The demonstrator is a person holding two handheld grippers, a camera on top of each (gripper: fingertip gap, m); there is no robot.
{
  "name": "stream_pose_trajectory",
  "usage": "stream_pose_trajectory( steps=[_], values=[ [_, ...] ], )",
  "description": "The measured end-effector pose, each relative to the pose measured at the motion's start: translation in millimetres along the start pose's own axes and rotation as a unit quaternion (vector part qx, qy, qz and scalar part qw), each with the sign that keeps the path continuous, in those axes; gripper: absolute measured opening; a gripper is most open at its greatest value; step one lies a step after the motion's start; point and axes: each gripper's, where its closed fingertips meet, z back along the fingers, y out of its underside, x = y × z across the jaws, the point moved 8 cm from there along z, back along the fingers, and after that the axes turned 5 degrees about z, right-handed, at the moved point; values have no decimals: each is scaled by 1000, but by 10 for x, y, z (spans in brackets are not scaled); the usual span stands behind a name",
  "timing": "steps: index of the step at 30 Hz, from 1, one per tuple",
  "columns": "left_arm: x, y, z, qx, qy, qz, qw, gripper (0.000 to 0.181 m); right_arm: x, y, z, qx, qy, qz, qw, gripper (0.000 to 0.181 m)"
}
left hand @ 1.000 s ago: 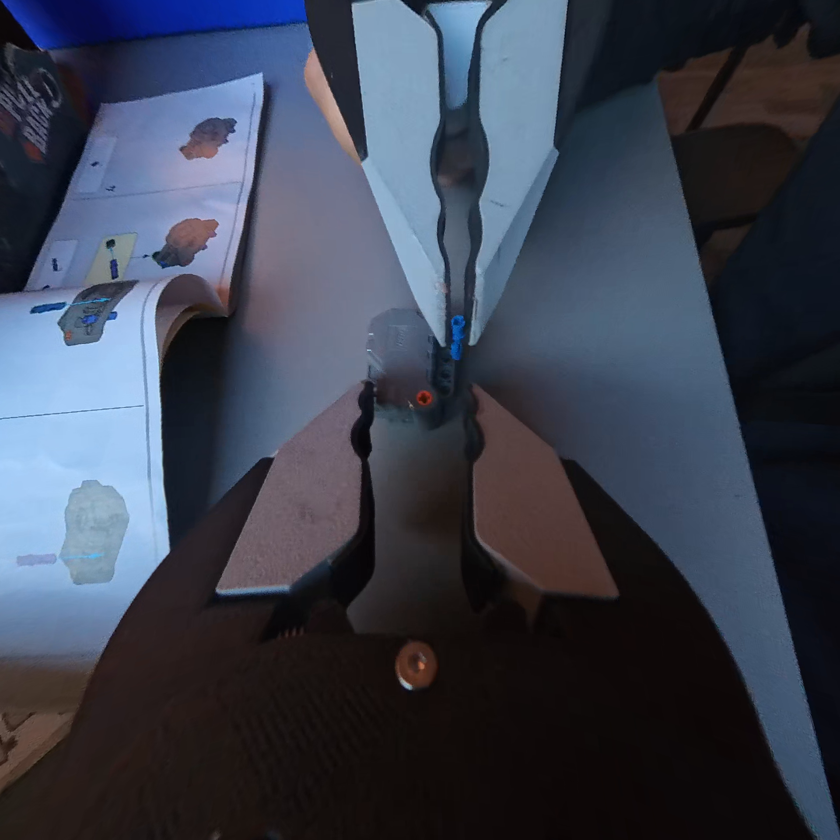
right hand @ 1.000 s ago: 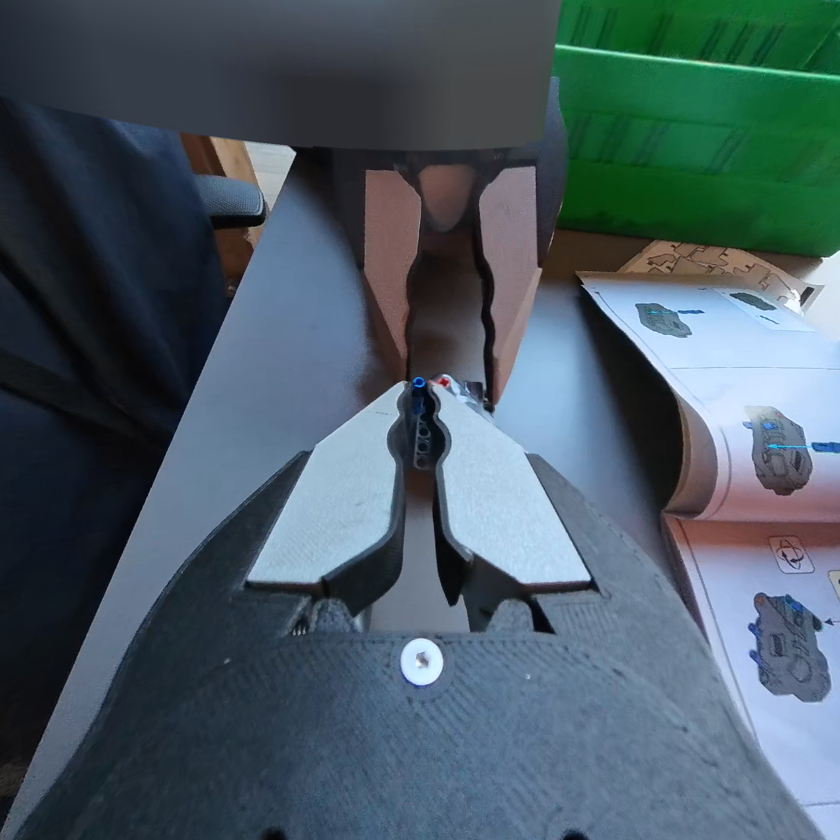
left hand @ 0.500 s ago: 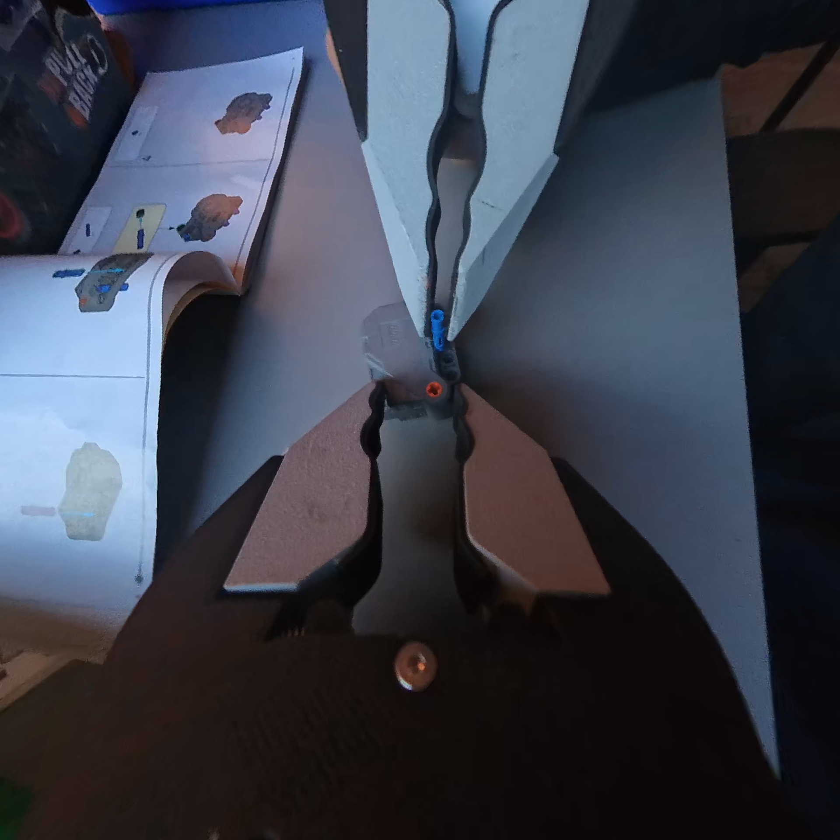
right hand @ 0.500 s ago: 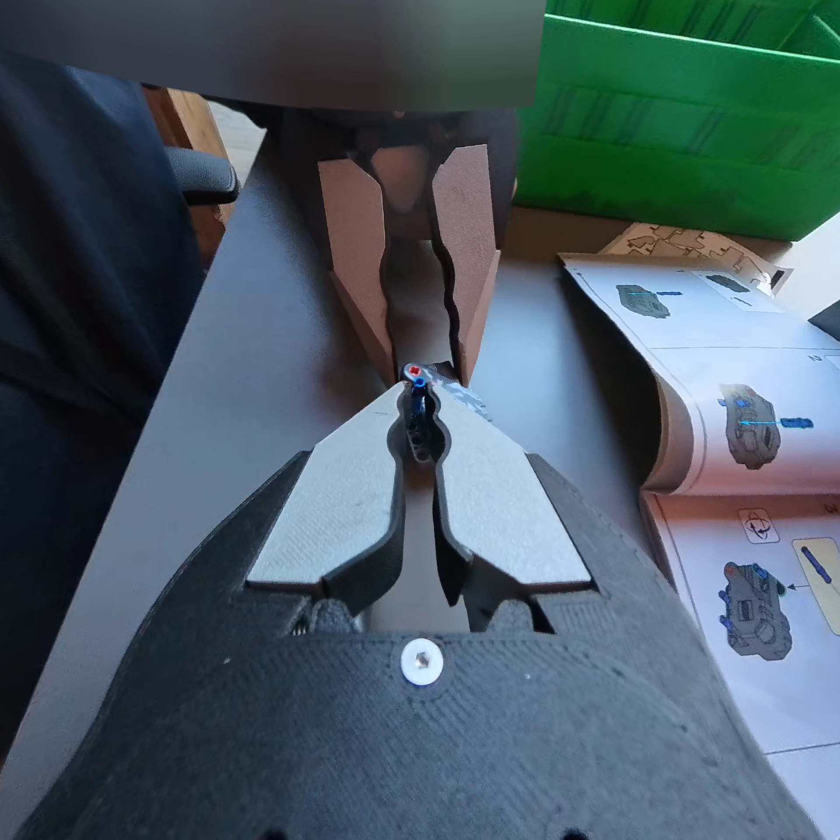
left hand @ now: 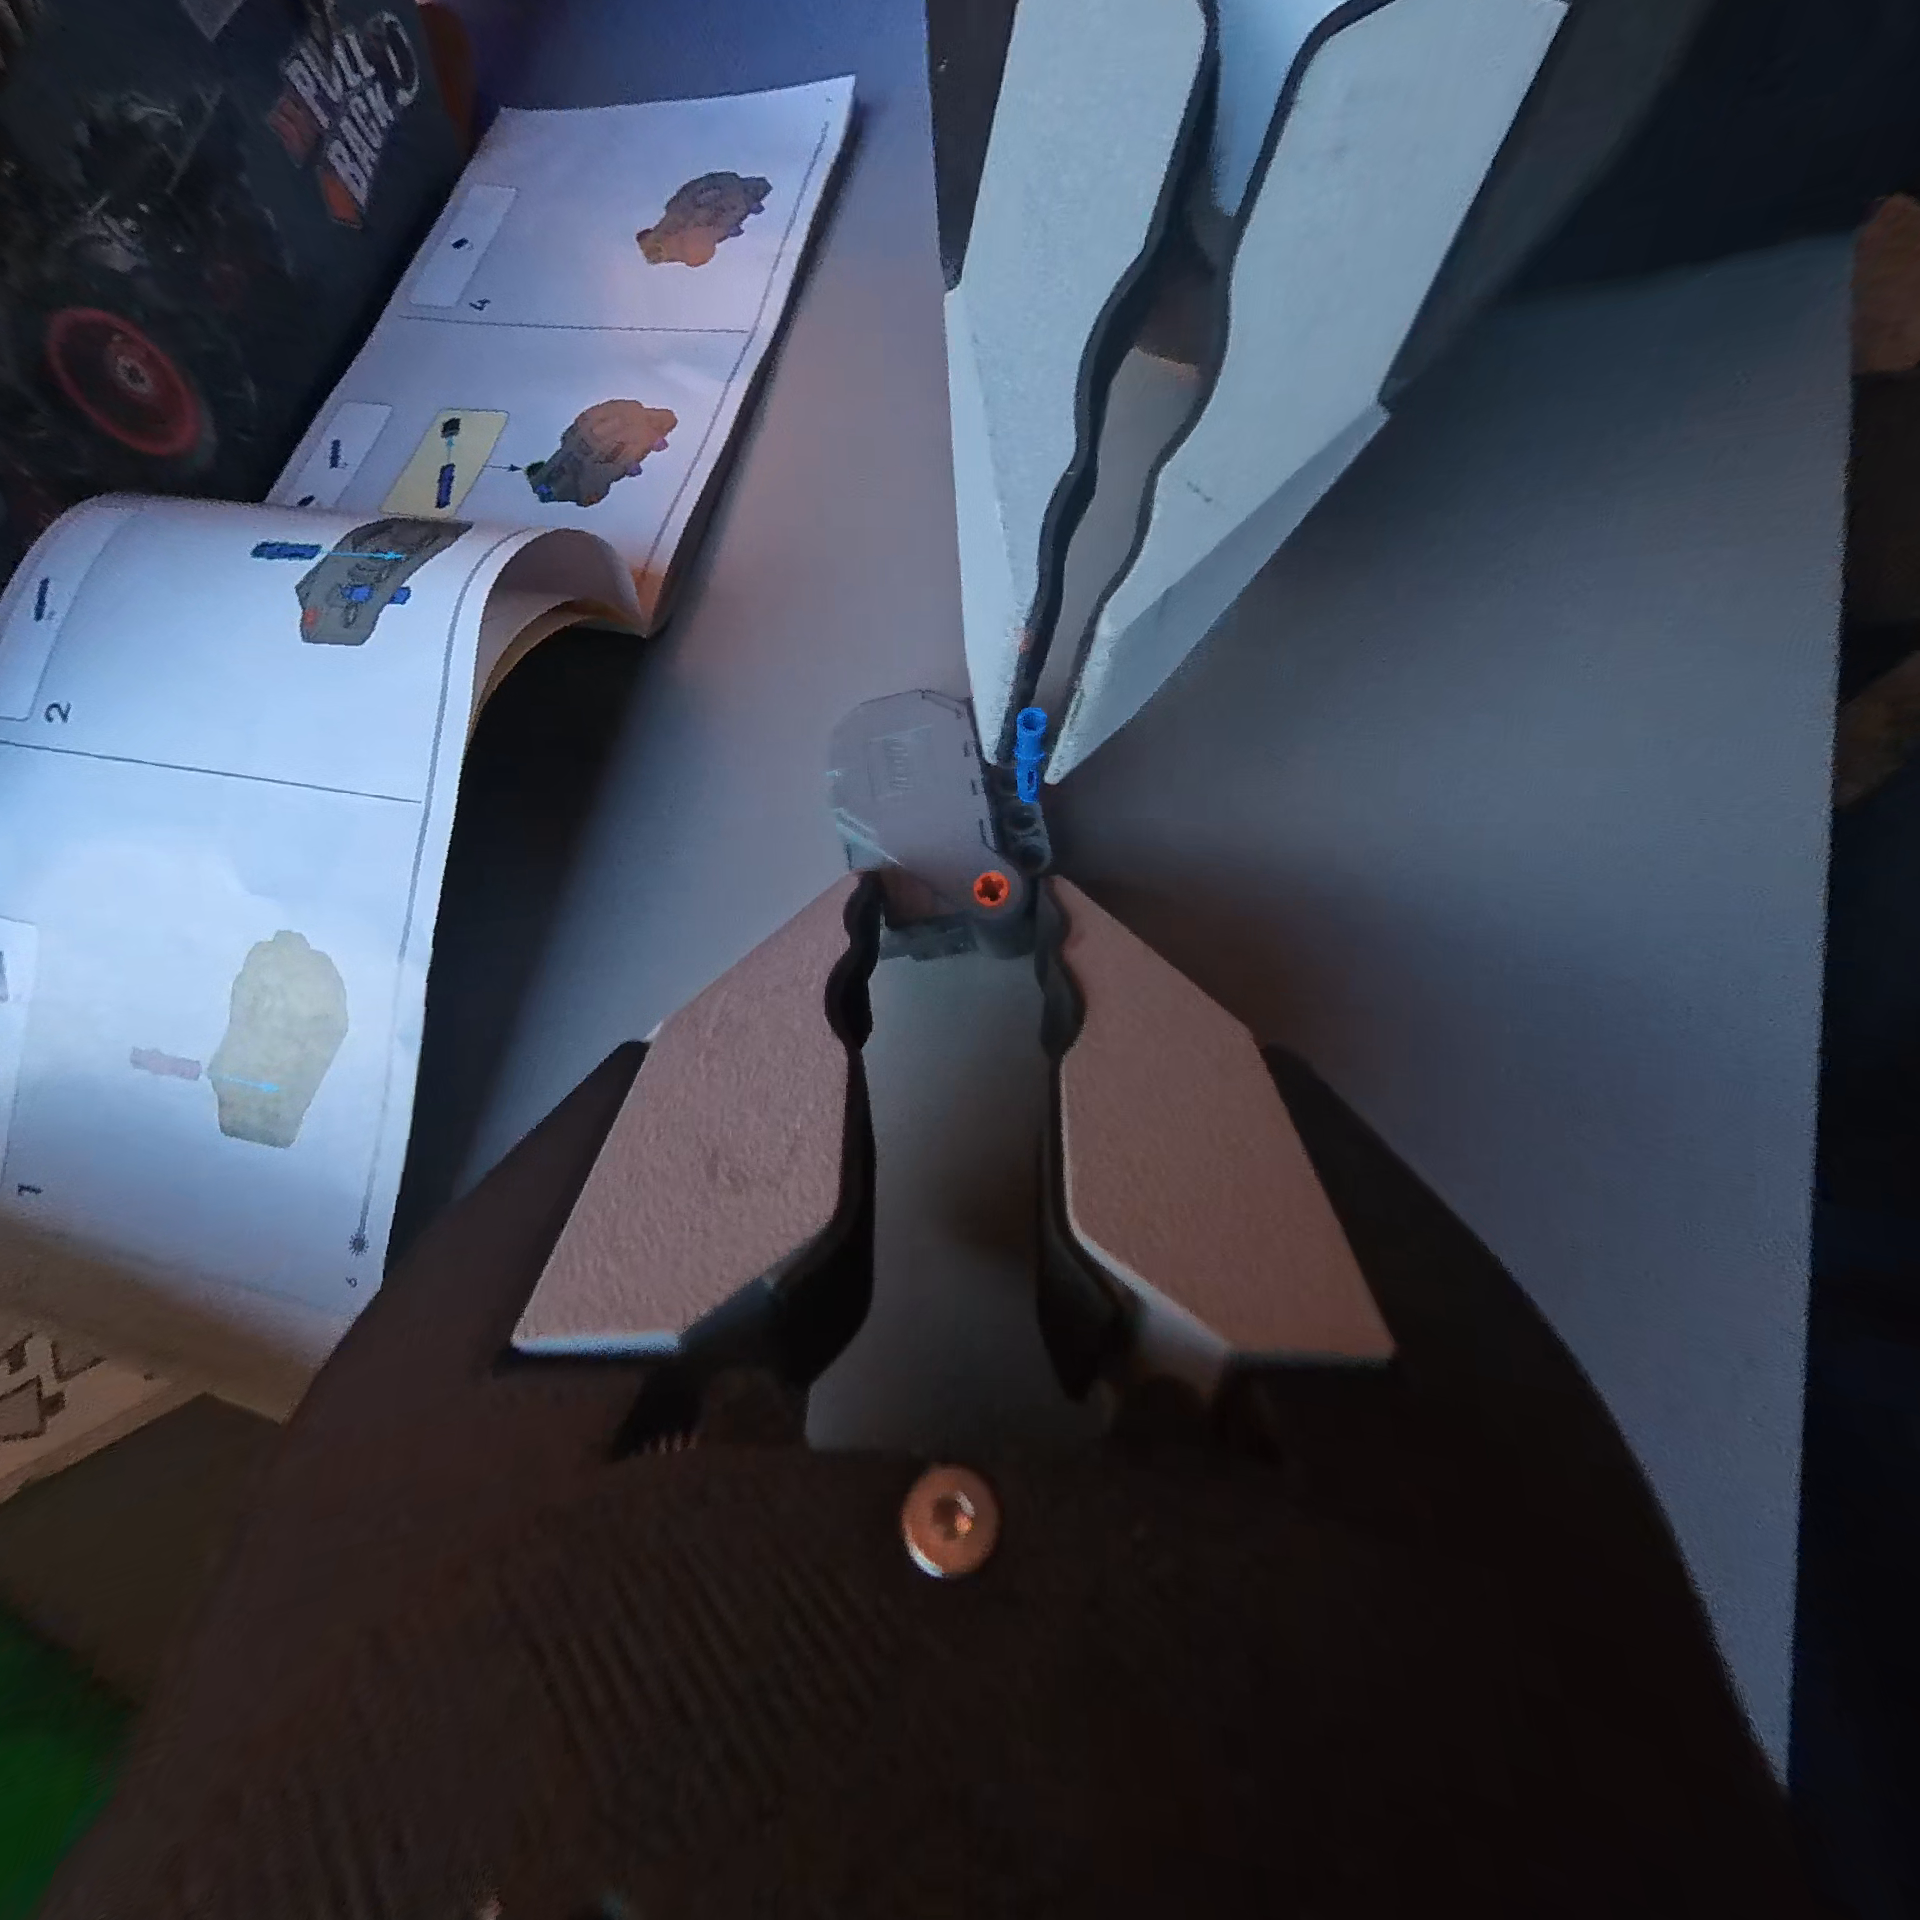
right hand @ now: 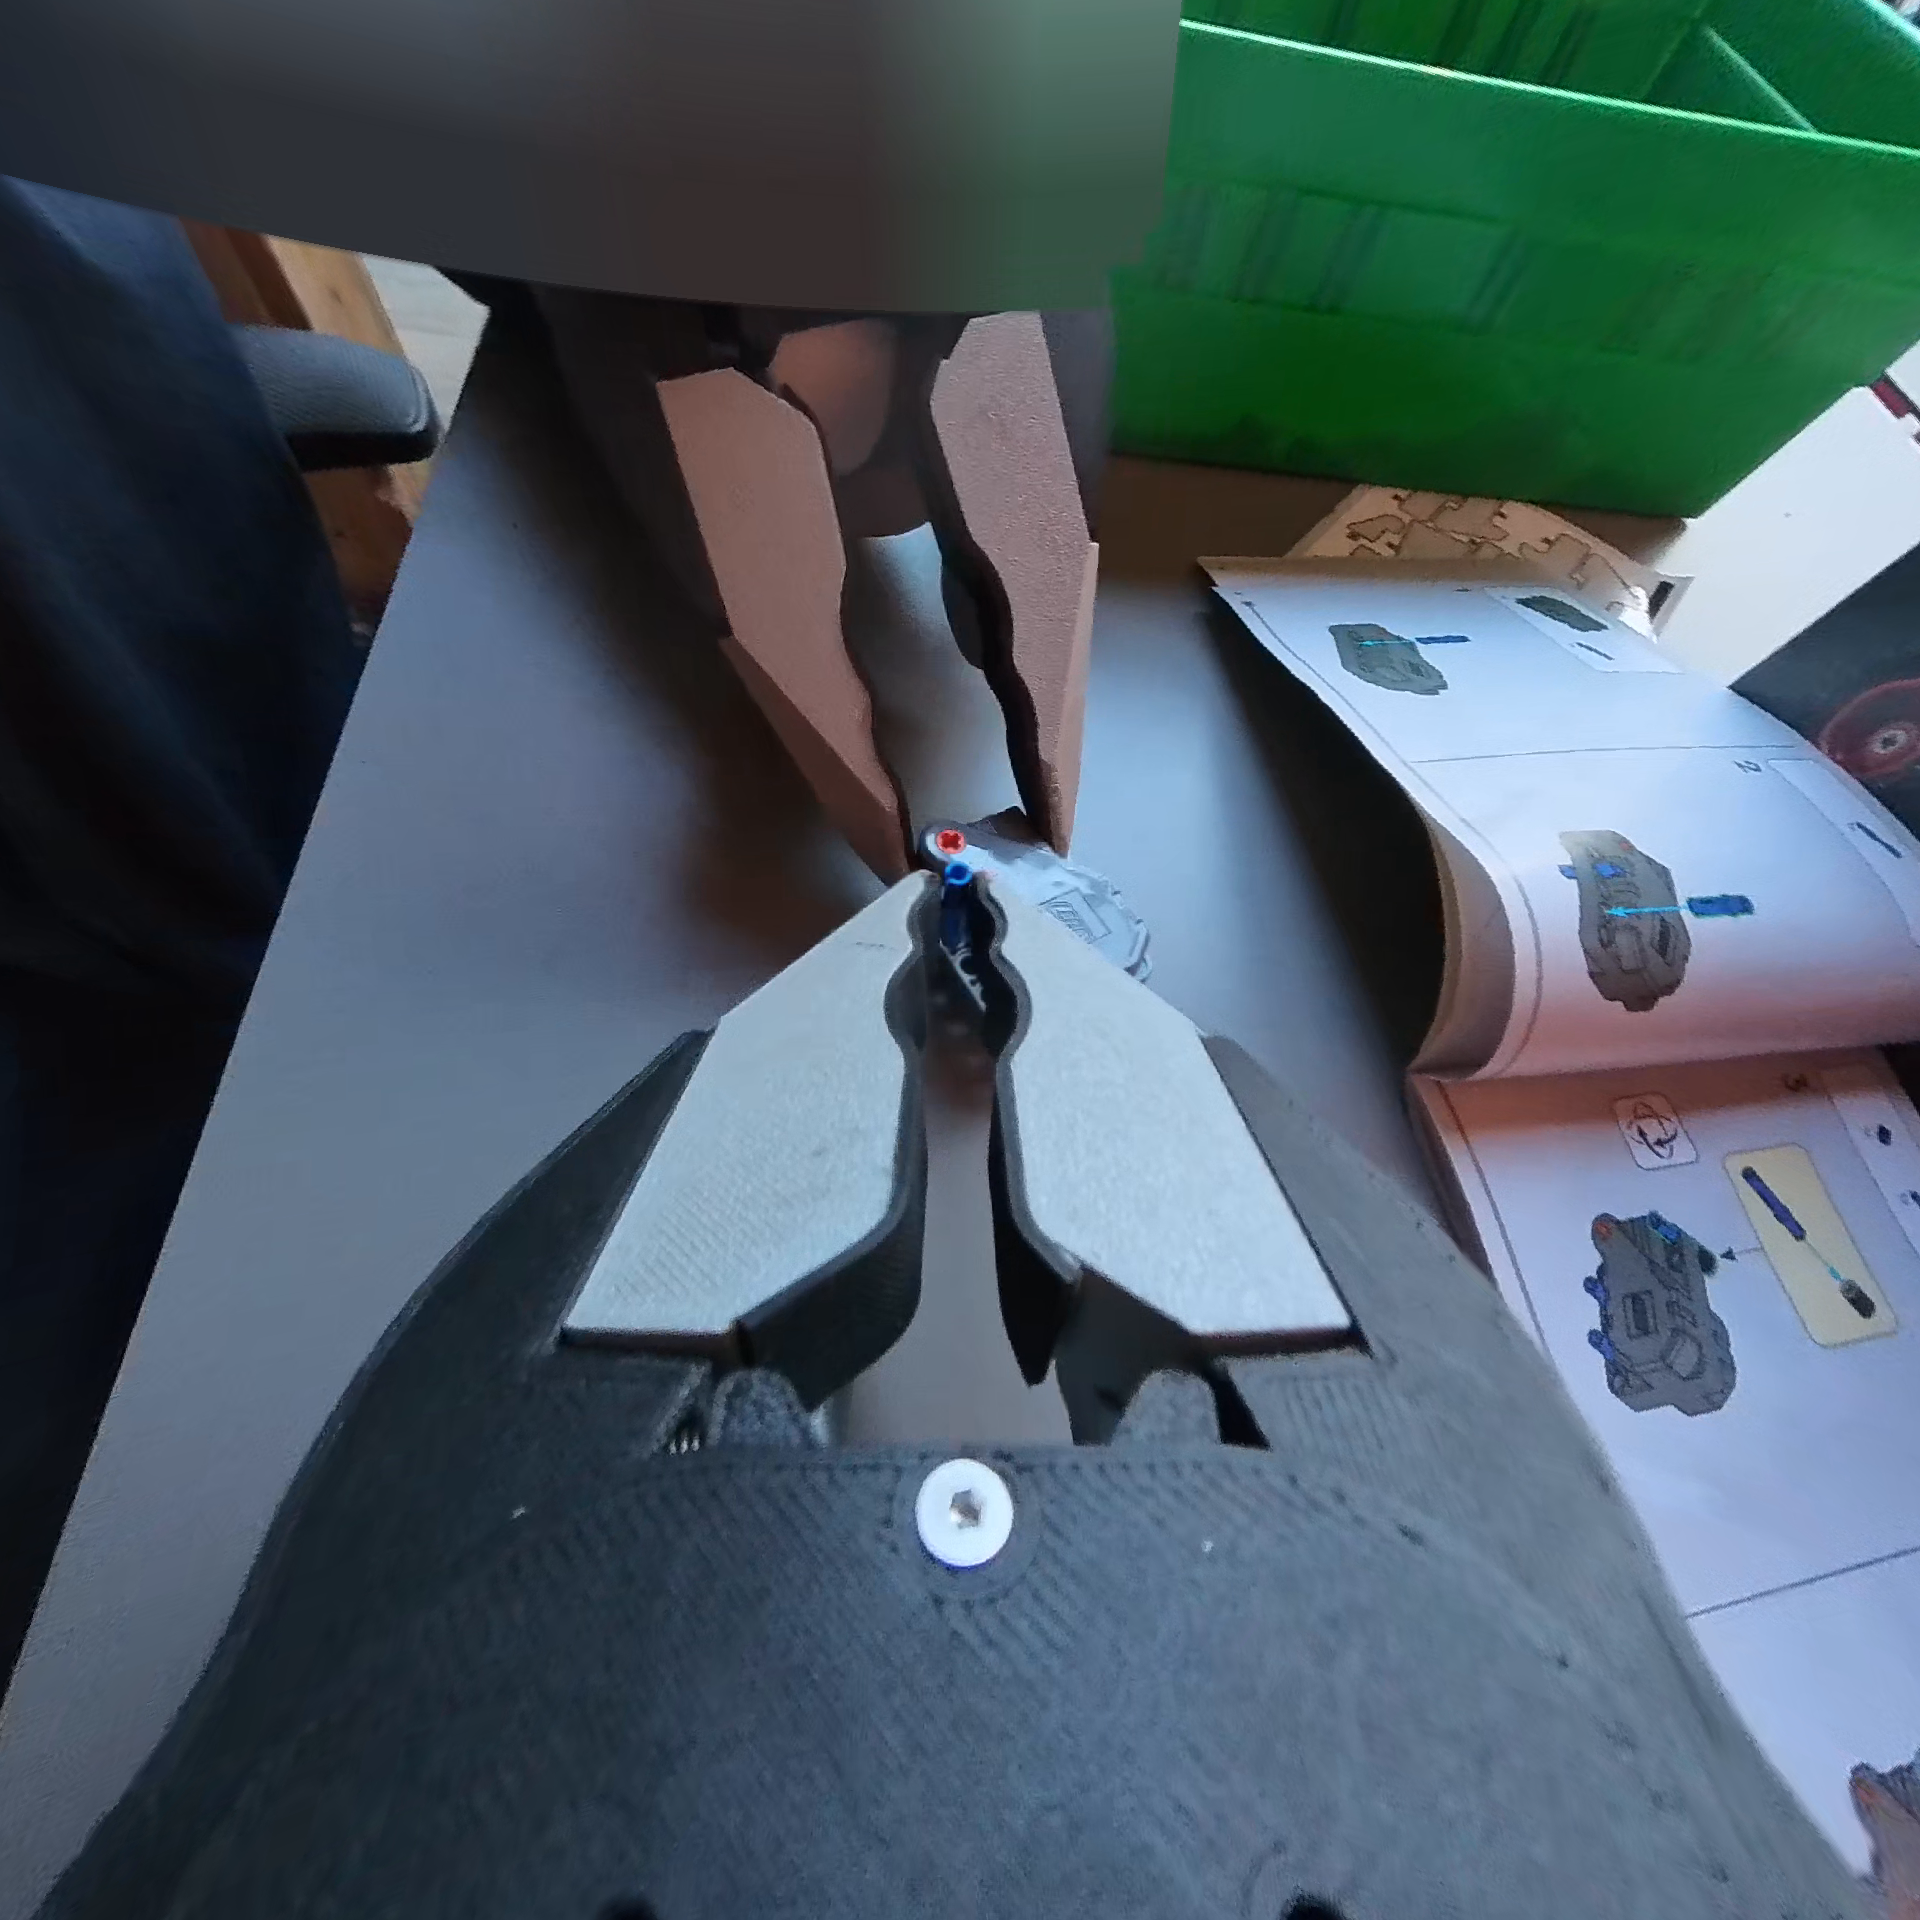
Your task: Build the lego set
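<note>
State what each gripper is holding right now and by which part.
The left gripper clamps the grey lego block by its near end, beside the orange axle hole. The right gripper pinches the blue pin along its shaft, its tip at the block.

A smooth grey table [left hand: 1455, 935] carries an open white instruction booklet [left hand: 208, 831], a dark printed box [left hand: 156, 260] and a green plastic bin [right hand: 1507, 312].

Left wrist view: looked forward and down along brown fingers [left hand: 727, 1143], close above a grey table [left hand: 1455, 935]. Right wrist view: faced the opposite way along grey fingers [right hand: 790, 1122], equally near. Shared by both: the small grey lego assembly [left hand: 914, 800], the open instruction booklet [right hand: 1662, 831] and each other's fingers
</note>
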Motion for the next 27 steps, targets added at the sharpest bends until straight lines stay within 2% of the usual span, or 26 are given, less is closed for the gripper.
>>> stream_pose_trajectory(
  steps=[7, 13, 27],
  values=[
    [113, -42, -55, 0, -30, 48, 998, 27, -114, 28, -21, 19, 52, -57, 997, 2],
    [139, -82, -119, 4, -67, 47, 997, 27, -194, 55, 19, 11, 83, -122, 989, 2],
    [121, -140, -193, 8, -108, 54, 993, 27, -234, 73, -11, 29, 117, -146, 982, 2]
  ],
)
